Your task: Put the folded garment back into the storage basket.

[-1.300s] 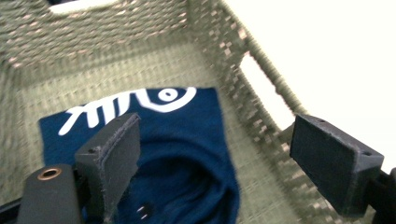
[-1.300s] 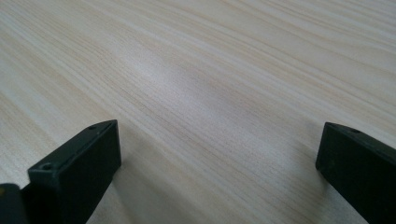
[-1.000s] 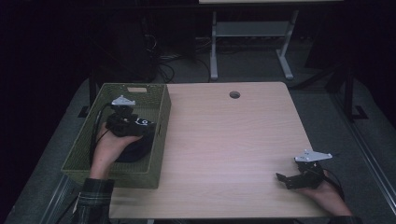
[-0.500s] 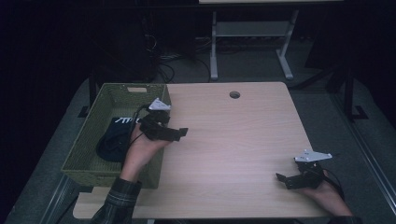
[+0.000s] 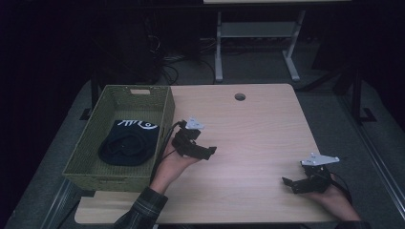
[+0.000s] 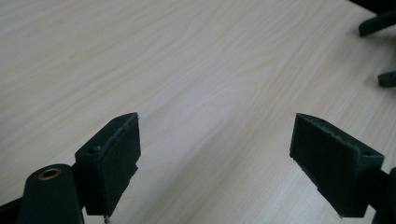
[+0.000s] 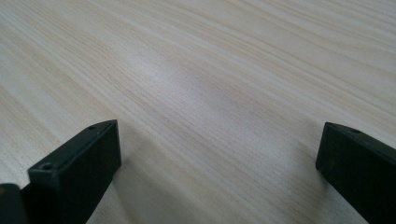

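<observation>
The left tongs [image 5: 208, 151] hover spread over the light wooden bench [image 5: 258, 129], beside the green woven basket [image 5: 86, 160] holding a dark folded cloth [image 5: 128, 143]. The right tongs [image 5: 288, 182], also spread, rest near the bench's front edge

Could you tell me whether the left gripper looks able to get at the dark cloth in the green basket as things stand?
Probably yes. The left gripper is open and holds nothing, just right of the green basket. The dark cloth lies uncovered inside, so only the basket's wall must be cleared from above.

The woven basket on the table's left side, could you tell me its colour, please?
Olive green; the basket shows best in the high view.
</observation>
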